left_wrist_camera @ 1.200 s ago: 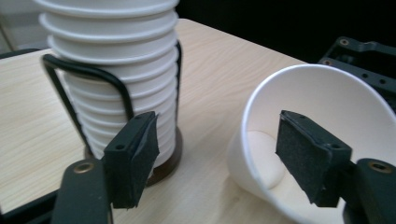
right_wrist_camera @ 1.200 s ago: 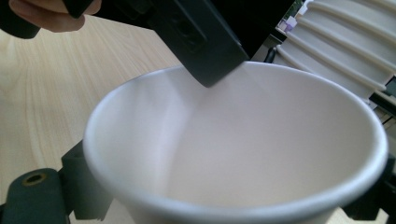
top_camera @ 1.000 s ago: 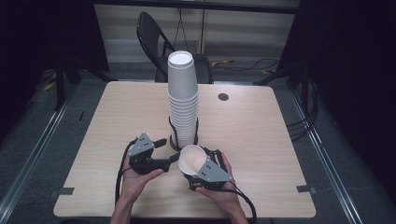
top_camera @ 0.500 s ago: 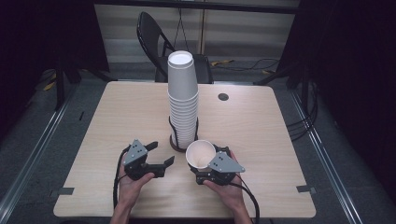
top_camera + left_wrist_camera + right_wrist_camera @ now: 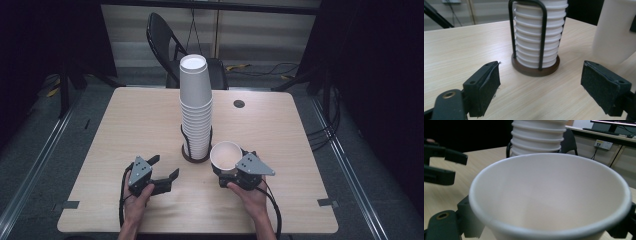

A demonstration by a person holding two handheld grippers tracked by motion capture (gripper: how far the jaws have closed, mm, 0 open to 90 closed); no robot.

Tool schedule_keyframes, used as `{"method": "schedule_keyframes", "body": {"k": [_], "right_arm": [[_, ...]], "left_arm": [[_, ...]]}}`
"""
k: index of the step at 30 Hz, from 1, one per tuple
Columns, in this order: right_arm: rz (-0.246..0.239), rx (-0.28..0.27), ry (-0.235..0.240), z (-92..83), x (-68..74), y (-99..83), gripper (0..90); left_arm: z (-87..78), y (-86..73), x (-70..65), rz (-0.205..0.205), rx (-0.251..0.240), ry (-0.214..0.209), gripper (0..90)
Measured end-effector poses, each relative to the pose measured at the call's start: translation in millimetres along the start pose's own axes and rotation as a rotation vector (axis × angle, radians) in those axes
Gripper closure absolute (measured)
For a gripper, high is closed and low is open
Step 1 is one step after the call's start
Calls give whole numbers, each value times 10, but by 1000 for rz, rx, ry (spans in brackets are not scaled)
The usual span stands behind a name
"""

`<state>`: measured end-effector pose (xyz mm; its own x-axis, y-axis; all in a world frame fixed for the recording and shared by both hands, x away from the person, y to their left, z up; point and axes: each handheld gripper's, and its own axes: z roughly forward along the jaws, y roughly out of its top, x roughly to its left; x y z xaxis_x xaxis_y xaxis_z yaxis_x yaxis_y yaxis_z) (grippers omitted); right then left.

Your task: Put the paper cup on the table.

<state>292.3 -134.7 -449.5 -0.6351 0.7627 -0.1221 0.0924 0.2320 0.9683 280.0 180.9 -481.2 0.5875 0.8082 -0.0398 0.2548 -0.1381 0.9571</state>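
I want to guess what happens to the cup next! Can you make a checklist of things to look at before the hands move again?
1. Paper cup sits between the right gripper's jaws, mouth up: ok.
2. Cup looks empty inside: ok.
3. Left gripper has just been opening, nothing between its jaws: ok.
4. Stack of cups stands upright in its holder: ok.
5. Held cup is apart from the stack: ok.
6. How firmly the cup is gripped: cannot tell.

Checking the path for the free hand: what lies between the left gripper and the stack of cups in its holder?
Bare tabletop, as the left gripper view shows: the left gripper stands open, with nothing before the stack of cups.
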Motion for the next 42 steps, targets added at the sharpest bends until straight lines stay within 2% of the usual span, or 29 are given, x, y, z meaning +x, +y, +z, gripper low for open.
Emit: {"method": "schedule_keyframes", "body": {"k": [3, 6, 11, 14, 18, 20, 24, 26, 30, 32, 36, 39, 42], "right_arm": [[35, -5, -21, -4, -102, 18, 113], [49, -14, -31, -8, -159, 44, 113], [97, -22, -67, 16, -345, 79, 113], [89, -15, -70, 41, -388, 88, 113], [89, -11, -84, 93, -457, 119, 112], [93, -15, -99, 130, -514, 143, 112], [103, -19, -122, 178, -601, 161, 113], [114, -15, -138, 227, -685, 173, 112], [135, -21, -141, 278, -756, 178, 112], [151, -25, -155, 329, -820, 153, 112], [156, -5, -159, 420, -883, 135, 111], [169, -7, -163, 501, -931, 129, 112], [189, 13, -162, 592, -991, 91, 111]], "left_arm": [[-7, -51, -18, 10, -12, 26, 155], [-3, -73, -23, 7, -12, 27, 155], [-4, -136, -27, 6, -11, 29, 155], [-12, -143, -41, -9, -9, 28, 155], [-18, -146, -50, 4, -14, 38, 155], [-21, -147, -67, 25, -17, 46, 155], [-15, -145, -77, 26, -10, 50, 155], [-26, -149, -80, 42, -20, 51, 155], [-42, -157, -83, 39, -39, 56, 155], [-72, -173, -78, 24, -70, 55, 155], [-97, -188, -66, 1, -100, 49, 155], [-122, -202, -69, 8, -128, 58, 155], [-125, -204, -67, 5, -131, 62, 156]]}}
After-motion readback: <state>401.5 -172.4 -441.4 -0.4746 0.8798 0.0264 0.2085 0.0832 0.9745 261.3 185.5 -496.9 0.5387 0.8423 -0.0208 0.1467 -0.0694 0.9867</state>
